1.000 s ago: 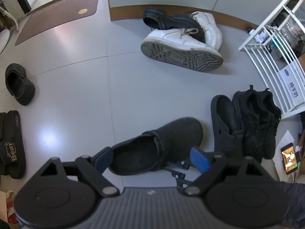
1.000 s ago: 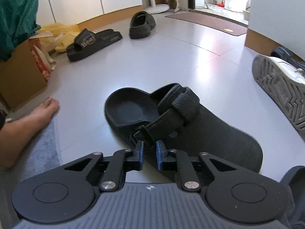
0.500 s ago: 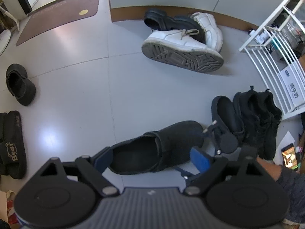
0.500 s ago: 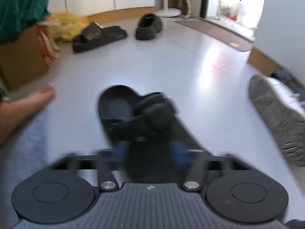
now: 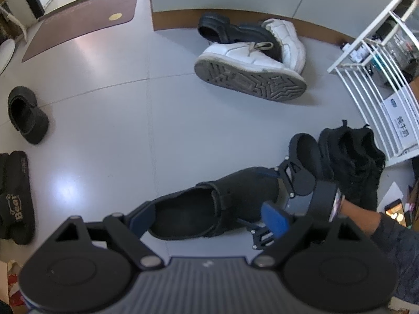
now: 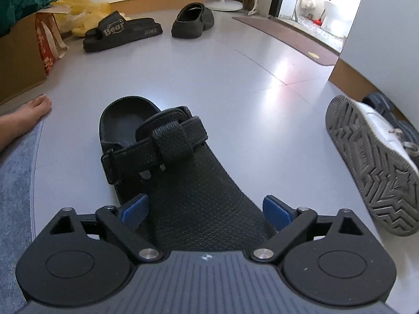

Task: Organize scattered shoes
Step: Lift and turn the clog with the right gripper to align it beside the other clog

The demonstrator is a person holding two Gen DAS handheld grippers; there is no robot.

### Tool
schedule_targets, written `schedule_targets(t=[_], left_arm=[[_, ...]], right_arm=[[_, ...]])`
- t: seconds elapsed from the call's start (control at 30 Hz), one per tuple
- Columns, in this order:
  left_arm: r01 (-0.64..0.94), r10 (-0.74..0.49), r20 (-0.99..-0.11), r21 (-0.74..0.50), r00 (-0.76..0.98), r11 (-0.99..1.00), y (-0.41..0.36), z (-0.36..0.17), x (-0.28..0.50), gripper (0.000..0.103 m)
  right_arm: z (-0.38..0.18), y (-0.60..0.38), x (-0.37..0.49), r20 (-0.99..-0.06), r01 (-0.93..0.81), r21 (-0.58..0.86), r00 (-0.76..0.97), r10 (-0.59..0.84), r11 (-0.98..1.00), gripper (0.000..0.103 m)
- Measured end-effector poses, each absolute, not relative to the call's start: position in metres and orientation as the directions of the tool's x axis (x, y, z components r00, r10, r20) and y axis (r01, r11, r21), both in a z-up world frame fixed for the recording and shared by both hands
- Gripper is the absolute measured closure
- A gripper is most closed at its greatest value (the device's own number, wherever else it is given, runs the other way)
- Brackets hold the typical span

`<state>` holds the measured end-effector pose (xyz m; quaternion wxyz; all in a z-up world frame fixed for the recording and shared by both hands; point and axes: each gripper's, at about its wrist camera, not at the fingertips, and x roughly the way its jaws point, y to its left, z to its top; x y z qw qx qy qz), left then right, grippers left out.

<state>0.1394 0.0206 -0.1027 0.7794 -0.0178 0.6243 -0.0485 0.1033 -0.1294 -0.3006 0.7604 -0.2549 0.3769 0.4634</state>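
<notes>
A black strap clog (image 6: 193, 196) lies on the grey floor, toe towards my right gripper (image 6: 207, 209). That gripper is open, its blue pads (image 6: 136, 209) standing on either side of the toe with a little room to spare. From the left wrist view the same clog (image 5: 204, 209) lies crosswise under my left gripper (image 5: 209, 219), which is open and hovering above it. My right gripper (image 5: 254, 196) reaches in from the right over the toe, and a sleeved arm (image 5: 379, 225) follows it.
Two white sneakers (image 5: 248, 60) and a black clog (image 5: 222, 26) lie by the wall. Black sneakers (image 5: 353, 167) and a clog (image 5: 306, 146) sit beside a white rack (image 5: 379, 65). A Bear slide (image 6: 120, 34), another clog (image 6: 192, 21), a bare foot (image 6: 28, 112) and a box (image 6: 21, 60) lie left.
My right gripper was shut near the clog's strap; it has opened wide and drawn back to straddle the toe, coming into the left wrist view. The left gripper has stayed still.
</notes>
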Motion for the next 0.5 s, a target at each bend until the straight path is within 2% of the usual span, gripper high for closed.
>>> schedule_targets(t=[0.27, 0.5], left_arm=[[0.064, -0.104, -0.969, -0.091, 0.224, 0.994, 0.017, -0.1, 0.139, 0.013], [0.072, -0.104, -0.97, -0.09, 0.22, 0.993, 0.012, -0.101, 0.137, 0.013]], right_arm=[[-0.294, -0.14, 0.102, -0.819, -0.883, -0.018, 0.283, 0.499, 0.47, 0.027], [-0.288, -0.145, 0.097, -0.836, -0.878, 0.005, 0.259, 0.484, 0.479, 0.042]])
